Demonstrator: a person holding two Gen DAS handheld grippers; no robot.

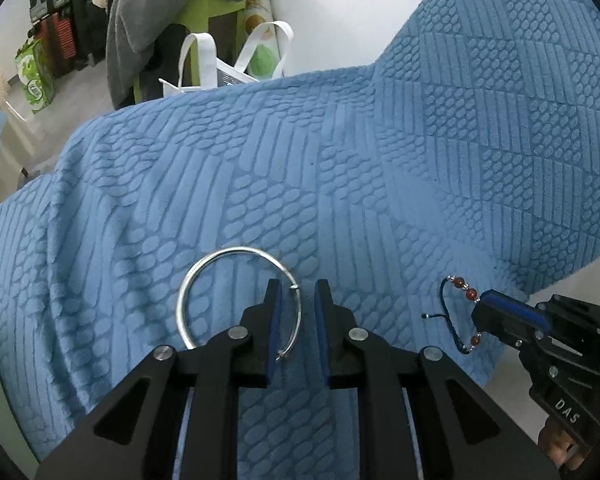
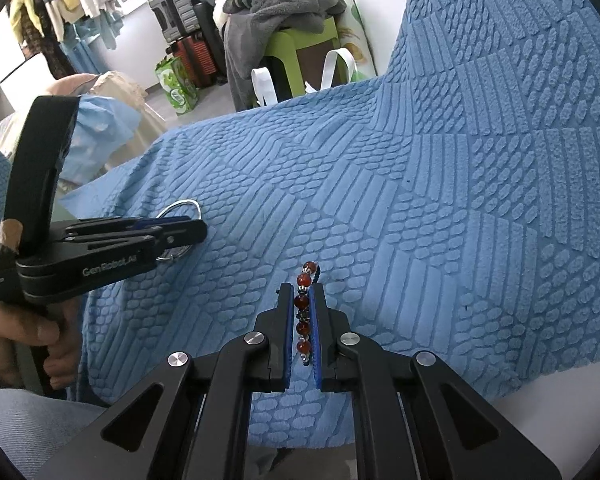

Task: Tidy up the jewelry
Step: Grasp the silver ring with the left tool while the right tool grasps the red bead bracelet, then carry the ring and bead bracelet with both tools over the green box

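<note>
- At the bottom centre of the left wrist view, the left gripper [image 1: 298, 286] points steeply down at the blue cloth [image 1: 380, 184]; its jaws stand narrow with a small gap between the blue pads
- One silver bangle [image 1: 188, 288] lies on the cloth at lower centre; its right arc runs down between the two fingers, close by the left pad, and whether the pads press it I cannot tell
- In the right wrist view, the same gripper comes in level from the left edge, a hand [image 2: 48, 344] curled round its grip at lower left
- At the bottom centre of that view, the right gripper [image 2: 302, 288] tilts down too, jaws nearly closed on one bead bracelet [image 2: 302, 304]
- Red beads on a dark cord: five counted between or just past the pads; the cord's loop hangs free at lower right of the left wrist view
- Count: two grippers, one bangle, one bracelet, one cloth
</note>
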